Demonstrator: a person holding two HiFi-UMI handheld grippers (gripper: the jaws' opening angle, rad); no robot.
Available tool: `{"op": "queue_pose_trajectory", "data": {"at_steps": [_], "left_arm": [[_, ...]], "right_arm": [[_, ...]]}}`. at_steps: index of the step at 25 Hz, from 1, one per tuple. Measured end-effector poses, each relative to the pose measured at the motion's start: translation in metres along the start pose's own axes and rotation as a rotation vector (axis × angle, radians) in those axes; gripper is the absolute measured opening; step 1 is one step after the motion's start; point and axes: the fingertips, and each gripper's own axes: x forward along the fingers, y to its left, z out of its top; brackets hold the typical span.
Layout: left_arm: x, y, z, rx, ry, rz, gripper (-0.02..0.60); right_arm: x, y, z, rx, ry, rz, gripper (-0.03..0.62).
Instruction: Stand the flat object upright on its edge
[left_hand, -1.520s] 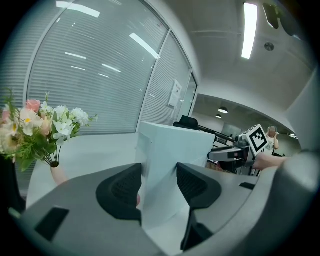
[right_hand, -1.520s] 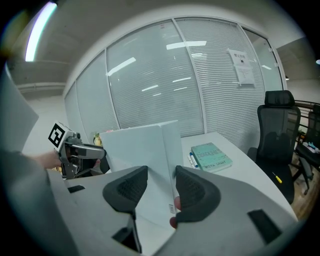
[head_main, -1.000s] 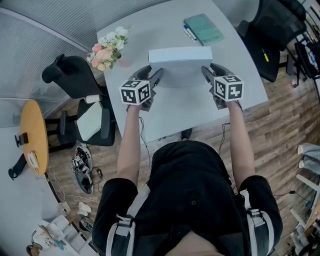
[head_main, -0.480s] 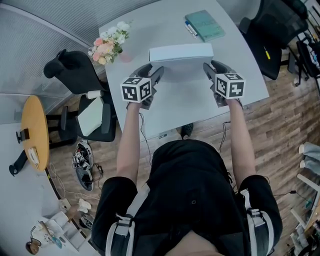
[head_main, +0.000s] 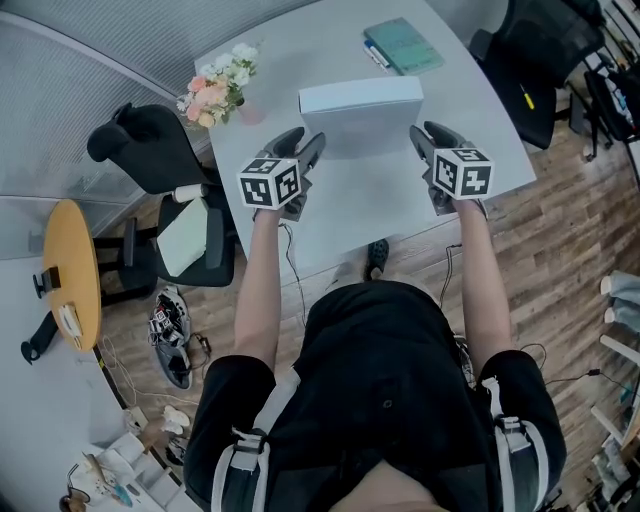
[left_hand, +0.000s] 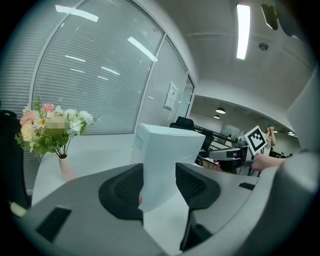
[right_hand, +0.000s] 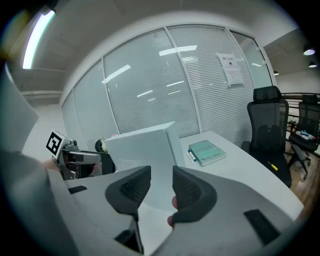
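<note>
The flat white rectangular box (head_main: 360, 115) stood on its edge on the pale counter (head_main: 370, 215), just ahead of both tongs. The left tongs (head_main: 305, 142) were wide and empty. The right tongs (head_main: 430, 138) had just been closing, with nothing between them. The box seemingly stood free, so the next move called for drawing back without touching it.

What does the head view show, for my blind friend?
From above: a person holds the left gripper and right gripper beside a white box standing on a white table. The right gripper's jaws have just been closing, pinching nothing. Flowers and a green book sit behind.
</note>
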Motion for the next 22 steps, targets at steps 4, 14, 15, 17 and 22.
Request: {"op": "queue_pose_trajectory", "data": {"at_steps": [4, 14, 15, 17, 22], "left_arm": [[-0.02, -0.015, -0.015, -0.004, -0.016, -0.019, 0.195], [-0.108, -0.055, -0.048, 0.016, -0.078, -0.042, 0.127], [-0.119, -0.06, -0.049, 0.021, -0.091, -0.04, 0.123], [-0.14, -0.069, -0.051, 0.029, -0.118, -0.037, 0.104], [-0.189, -0.092, -0.062, 0.035, -0.168, -0.056, 0.073]], "right_arm": [[-0.018, 0.014, -0.022, 0.009, 0.016, -0.019, 0.143], [-0.085, 0.093, -0.062, -0.019, -0.011, -0.035, 0.112], [-0.094, 0.101, -0.063, -0.024, -0.027, -0.041, 0.097], [-0.112, 0.115, -0.065, -0.023, -0.061, -0.056, 0.055], [-0.154, 0.153, -0.069, -0.02, -0.131, -0.064, 0.024]]}}
